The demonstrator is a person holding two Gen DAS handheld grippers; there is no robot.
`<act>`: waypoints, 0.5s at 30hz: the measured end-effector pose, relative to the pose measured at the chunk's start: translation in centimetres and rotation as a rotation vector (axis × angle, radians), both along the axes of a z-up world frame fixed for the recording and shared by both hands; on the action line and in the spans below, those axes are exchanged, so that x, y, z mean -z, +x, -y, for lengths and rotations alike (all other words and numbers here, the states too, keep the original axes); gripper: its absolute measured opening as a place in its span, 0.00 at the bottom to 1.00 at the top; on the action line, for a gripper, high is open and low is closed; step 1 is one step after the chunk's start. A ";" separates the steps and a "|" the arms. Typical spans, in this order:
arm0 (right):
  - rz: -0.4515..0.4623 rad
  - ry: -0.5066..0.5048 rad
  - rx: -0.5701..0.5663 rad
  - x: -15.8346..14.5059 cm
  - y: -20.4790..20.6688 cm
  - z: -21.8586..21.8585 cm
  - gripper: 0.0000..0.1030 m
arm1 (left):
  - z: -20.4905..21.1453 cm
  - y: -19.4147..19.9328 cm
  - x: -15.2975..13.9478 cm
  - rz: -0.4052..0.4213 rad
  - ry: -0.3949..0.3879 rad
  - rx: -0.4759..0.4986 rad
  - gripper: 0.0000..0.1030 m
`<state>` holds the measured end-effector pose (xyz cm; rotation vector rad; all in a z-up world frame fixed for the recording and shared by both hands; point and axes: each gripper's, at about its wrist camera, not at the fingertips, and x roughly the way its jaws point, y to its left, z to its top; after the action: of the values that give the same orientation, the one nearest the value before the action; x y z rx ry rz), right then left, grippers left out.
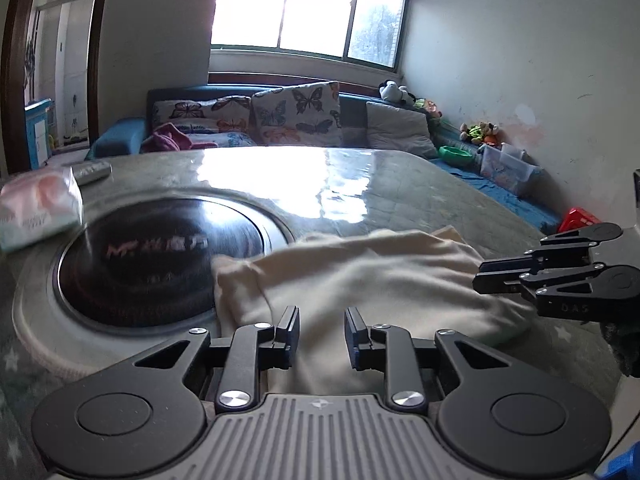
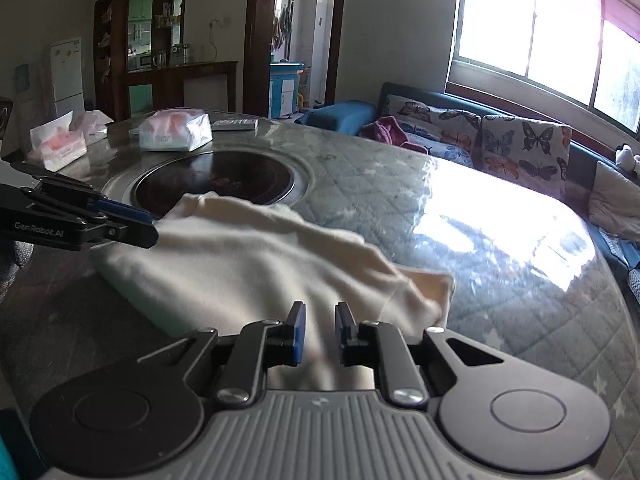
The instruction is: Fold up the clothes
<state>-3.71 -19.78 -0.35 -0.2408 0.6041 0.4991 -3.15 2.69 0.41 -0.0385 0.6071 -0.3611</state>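
Observation:
A cream-white garment [image 1: 360,280] lies folded in a loose bundle on the round table; it also shows in the right wrist view [image 2: 248,264]. My left gripper [image 1: 322,330] is open and empty, just above the garment's near edge. It shows from the side in the right wrist view [image 2: 136,224], at the garment's left end. My right gripper [image 2: 320,324] is open and empty over the garment's right part. It shows in the left wrist view [image 1: 496,276] at the garment's right end.
A round table [image 2: 400,200] with a quilted cover under glass has a black round hotplate [image 1: 160,260] in its middle. Tissue packs [image 2: 176,130] [image 2: 60,144] and a remote [image 2: 236,124] lie at the far side. A sofa with butterfly cushions [image 1: 296,114] stands beyond.

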 end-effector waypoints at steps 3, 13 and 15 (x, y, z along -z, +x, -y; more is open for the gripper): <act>-0.023 0.008 0.012 0.5 1.8 0.1 0.13 | 0.1 2.2 0.5 -0.032 0.008 -0.020 0.26; -0.031 -0.014 0.001 0.3 4.4 -0.8 0.13 | 0.8 4.9 0.4 -0.049 0.055 -0.003 0.27; -0.037 -0.005 -0.005 0.2 5.3 -1.2 0.13 | 1.6 5.5 0.1 -0.045 0.060 0.017 0.27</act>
<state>1.63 -18.60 -0.60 -0.2379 0.6412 0.5079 2.35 1.12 0.27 0.0161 0.6628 -0.3588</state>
